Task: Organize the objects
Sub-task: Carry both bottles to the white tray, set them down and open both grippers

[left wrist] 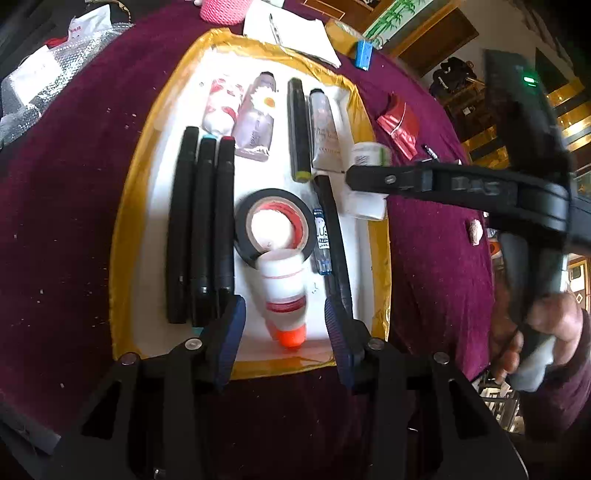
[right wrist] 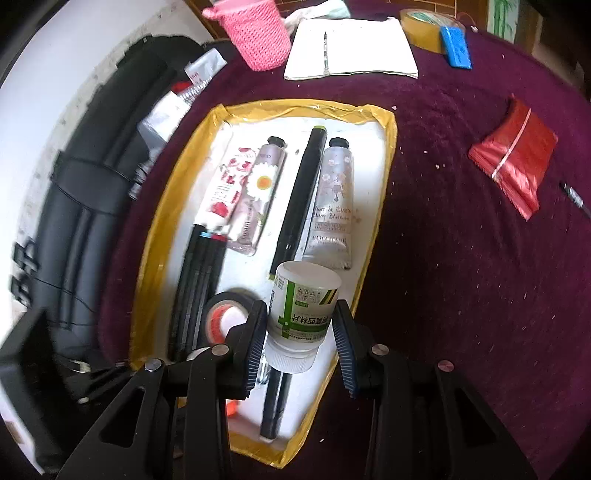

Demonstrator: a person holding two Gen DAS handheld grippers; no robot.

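Observation:
A white tray with a yellow rim (left wrist: pixel 122 236) (right wrist: pixel 155 236) holds black markers (left wrist: pixel 201 225), hand-cream tubes (left wrist: pixel 255 118) (right wrist: pixel 332 206), a black tape roll (left wrist: pixel 273 225) (right wrist: pixel 221 314) and a white glue bottle with an orange cap (left wrist: pixel 286 295). My left gripper (left wrist: pixel 284 325) is open, its fingers either side of the glue bottle and apart from it. My right gripper (right wrist: pixel 301 343) is shut on a white pill bottle with a green label (right wrist: pixel 301 314), held above the tray's right side; the bottle also shows in the left wrist view (left wrist: pixel 369 155).
On the maroon cloth lie a red packet (right wrist: pixel 513 158) (left wrist: pixel 399 123), a white notebook with a pen (right wrist: pixel 351 48), a pink knitted basket (right wrist: pixel 255 33), a tan tape roll (right wrist: pixel 424 29), a blue object (right wrist: pixel 456 46) and a black bag (right wrist: pixel 85 206) at the left.

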